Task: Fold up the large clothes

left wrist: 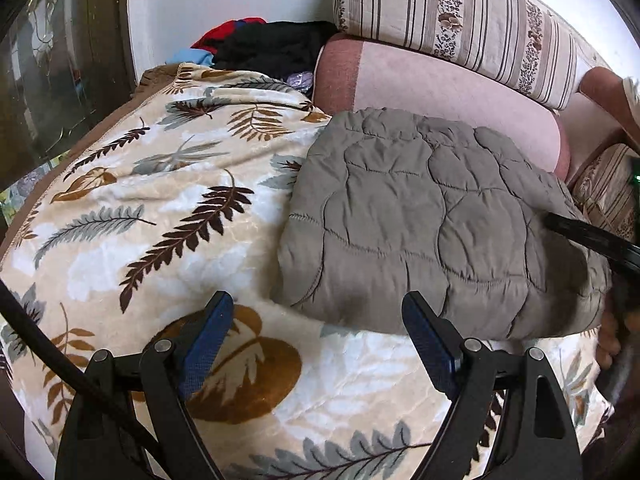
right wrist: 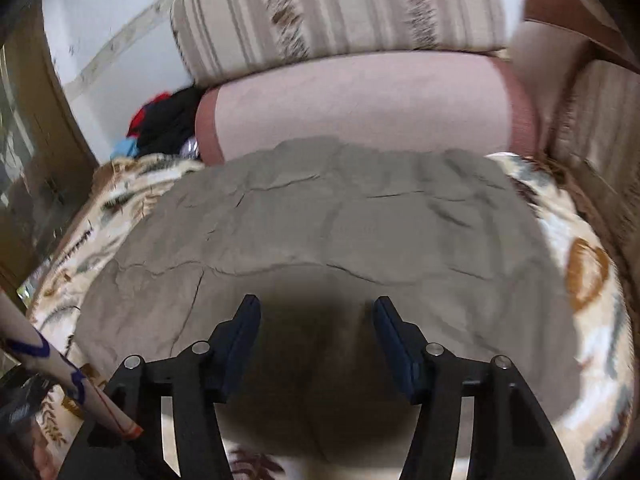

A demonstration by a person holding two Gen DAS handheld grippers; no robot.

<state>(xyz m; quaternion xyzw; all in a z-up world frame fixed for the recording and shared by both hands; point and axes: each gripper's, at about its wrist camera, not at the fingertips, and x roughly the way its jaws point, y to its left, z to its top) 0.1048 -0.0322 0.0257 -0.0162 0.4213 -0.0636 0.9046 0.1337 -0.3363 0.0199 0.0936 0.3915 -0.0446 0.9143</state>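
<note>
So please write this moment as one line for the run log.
quilted grey garment: folded on leaf blanket | left gripper: open, empty | right gripper: open, above garment

- My left wrist view is sharp and evenly lit by soft daylight; no glare.
- My right wrist view is smeared with motion blur, worst on the striped cushion (right wrist: pixel 340 4) above the grey quilted garment (right wrist: pixel 320 220).
- A dark soft shadow sits on that garment's near edge.
- Fisheye bending curves both views, with black corners.
</note>
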